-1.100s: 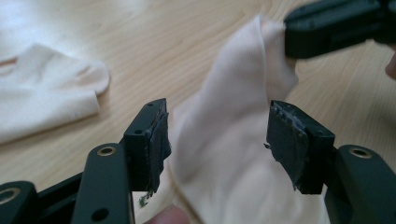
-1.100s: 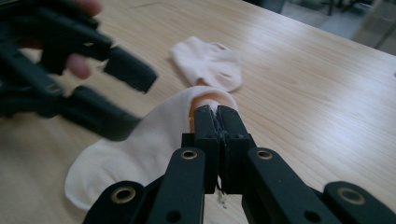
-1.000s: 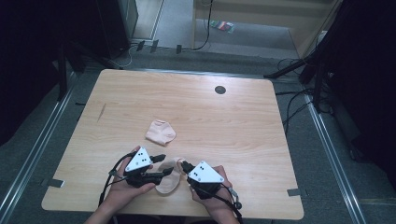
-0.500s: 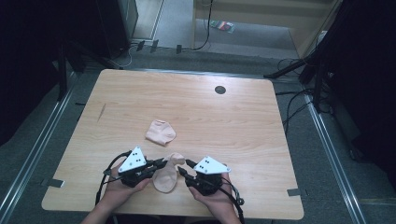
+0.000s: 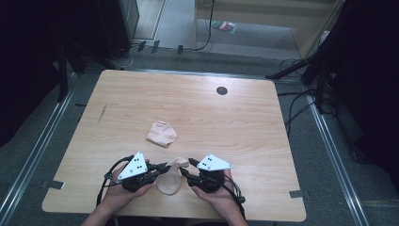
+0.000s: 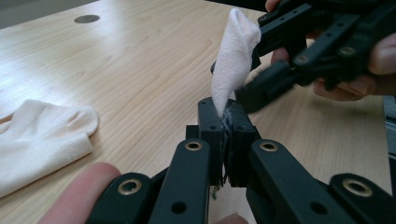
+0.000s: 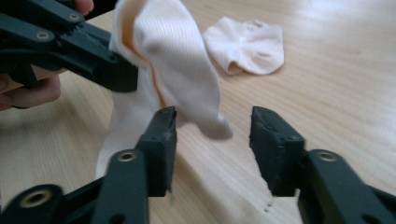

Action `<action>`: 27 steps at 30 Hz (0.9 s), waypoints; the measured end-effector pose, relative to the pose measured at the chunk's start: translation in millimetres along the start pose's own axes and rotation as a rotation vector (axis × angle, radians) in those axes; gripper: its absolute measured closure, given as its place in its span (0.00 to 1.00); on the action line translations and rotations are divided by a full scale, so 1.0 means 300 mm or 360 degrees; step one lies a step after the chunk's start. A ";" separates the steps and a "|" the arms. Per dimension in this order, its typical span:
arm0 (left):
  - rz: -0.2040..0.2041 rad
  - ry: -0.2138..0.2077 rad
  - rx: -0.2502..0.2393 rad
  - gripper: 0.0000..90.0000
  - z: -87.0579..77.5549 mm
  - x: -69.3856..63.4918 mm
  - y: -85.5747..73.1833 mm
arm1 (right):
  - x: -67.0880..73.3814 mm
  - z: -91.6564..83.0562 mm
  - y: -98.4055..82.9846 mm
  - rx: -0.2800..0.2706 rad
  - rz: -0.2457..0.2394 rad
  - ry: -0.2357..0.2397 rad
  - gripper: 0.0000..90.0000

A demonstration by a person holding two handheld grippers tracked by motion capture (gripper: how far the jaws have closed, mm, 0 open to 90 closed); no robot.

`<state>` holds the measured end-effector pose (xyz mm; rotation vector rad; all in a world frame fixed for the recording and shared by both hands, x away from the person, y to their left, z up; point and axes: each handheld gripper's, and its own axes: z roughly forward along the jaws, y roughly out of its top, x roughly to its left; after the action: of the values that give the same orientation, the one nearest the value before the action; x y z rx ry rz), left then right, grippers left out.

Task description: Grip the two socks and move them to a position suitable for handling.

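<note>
The left gripper has its jaws clamped on the sock, lifting it just beyond the right gripper, whose jaws have just been opening and must next close on its loose edge.

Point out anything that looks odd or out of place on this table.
Nothing is damaged or spilled. One sock hangs bunched from the shut left gripper beside the open right gripper; the other sock lies crumpled mid-table.

Light wooden table, folded sock, second sock near front edge
</note>
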<state>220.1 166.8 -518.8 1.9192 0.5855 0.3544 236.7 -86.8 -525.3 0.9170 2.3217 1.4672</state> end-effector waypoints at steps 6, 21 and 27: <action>-0.0009 -0.0026 -0.0014 0.98 0.003 0.000 -0.004 | -0.001 -0.020 0.005 -0.0054 -0.0066 -0.0057 0.97; 0.0130 -0.0025 0.0167 0.59 0.074 -0.059 -0.026 | 0.003 -0.030 -0.005 0.0035 -0.0454 -0.0301 0.94; 0.0154 -0.0027 0.0308 0.60 0.093 -0.067 -0.049 | -0.042 -0.062 -0.025 0.0096 -0.0477 -0.0369 0.89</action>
<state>213.6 139.3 -543.1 2.1396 0.5329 0.3528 234.1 -110.3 -524.6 0.6751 2.2255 1.1148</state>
